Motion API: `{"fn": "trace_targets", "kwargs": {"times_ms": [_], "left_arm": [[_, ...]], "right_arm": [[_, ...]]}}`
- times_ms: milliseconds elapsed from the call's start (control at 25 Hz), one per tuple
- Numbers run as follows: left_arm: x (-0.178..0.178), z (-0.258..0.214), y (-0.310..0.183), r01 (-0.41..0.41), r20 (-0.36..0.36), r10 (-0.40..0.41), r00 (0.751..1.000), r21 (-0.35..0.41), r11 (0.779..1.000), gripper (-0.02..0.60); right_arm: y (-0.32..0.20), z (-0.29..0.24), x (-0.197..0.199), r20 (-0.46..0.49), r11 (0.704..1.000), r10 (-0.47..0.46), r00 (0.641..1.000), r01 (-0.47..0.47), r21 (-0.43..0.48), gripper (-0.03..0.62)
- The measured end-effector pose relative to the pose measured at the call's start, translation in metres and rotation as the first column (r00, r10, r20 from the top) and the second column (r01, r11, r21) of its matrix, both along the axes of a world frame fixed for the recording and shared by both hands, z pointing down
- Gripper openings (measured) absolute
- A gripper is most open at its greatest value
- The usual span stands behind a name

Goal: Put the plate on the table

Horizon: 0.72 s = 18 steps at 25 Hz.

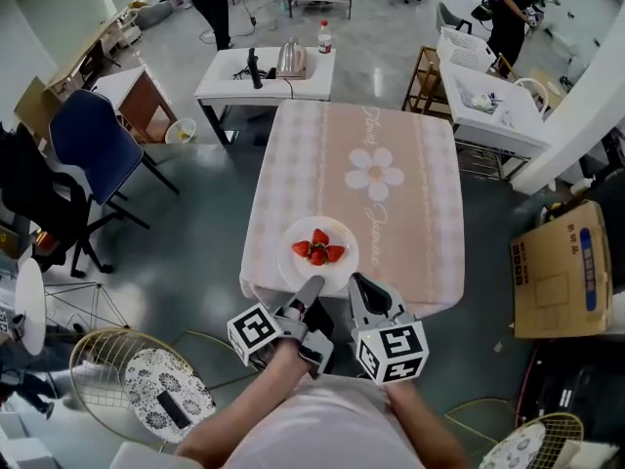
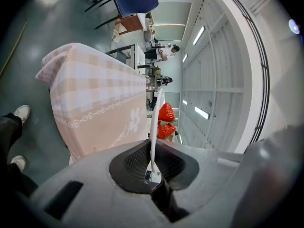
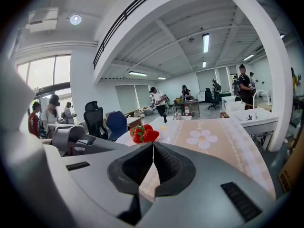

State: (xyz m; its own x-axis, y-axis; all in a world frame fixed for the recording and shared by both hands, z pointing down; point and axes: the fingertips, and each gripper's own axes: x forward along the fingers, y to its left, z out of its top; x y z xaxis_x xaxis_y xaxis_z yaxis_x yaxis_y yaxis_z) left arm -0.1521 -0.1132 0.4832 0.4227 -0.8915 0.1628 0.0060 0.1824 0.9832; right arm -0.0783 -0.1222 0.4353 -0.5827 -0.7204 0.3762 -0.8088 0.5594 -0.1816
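Note:
A white plate (image 1: 327,234) with red strawberries (image 1: 318,248) lies over the near edge of the table with the pink checked cloth (image 1: 391,135). Whether the plate rests on the cloth I cannot tell. My left gripper (image 1: 312,283) is shut on the plate's near rim, and my right gripper (image 1: 354,279) is shut on the rim just to its right. In the left gripper view the plate (image 2: 154,127) shows edge-on, running into the shut left gripper (image 2: 153,163), with the strawberries (image 2: 165,120) beyond. In the right gripper view the strawberries (image 3: 144,134) sit just past the shut right gripper (image 3: 153,148).
Beyond the table stands a white desk (image 1: 220,74) with a bottle (image 1: 324,37). A blue chair (image 1: 93,140) is to the left, a white cart (image 1: 513,123) and a cardboard box (image 1: 557,267) to the right. A round wire rack (image 1: 137,389) sits by my left side. People stand at the back.

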Motion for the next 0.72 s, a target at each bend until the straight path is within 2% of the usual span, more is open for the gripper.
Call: {"fn": "trace_targets", "kwargs": {"times_ms": [440,720], "left_arm": [[0.002,-0.001,-0.041,-0.110,-0.031,0.111,0.993,0.027,0.994,0.020],[0.015,0.003,-0.054,-0.139,-0.032,0.139,0.990,0.025,0.990,0.020]], "right_arm": [[-0.029,-0.002,-0.001,-0.020,0.994,0.105,0.994,-0.105,0.023,0.005],[-0.040,0.002,0.012,-0.015,0.990,0.141,0.990,-0.140,0.027,0.005]]}}
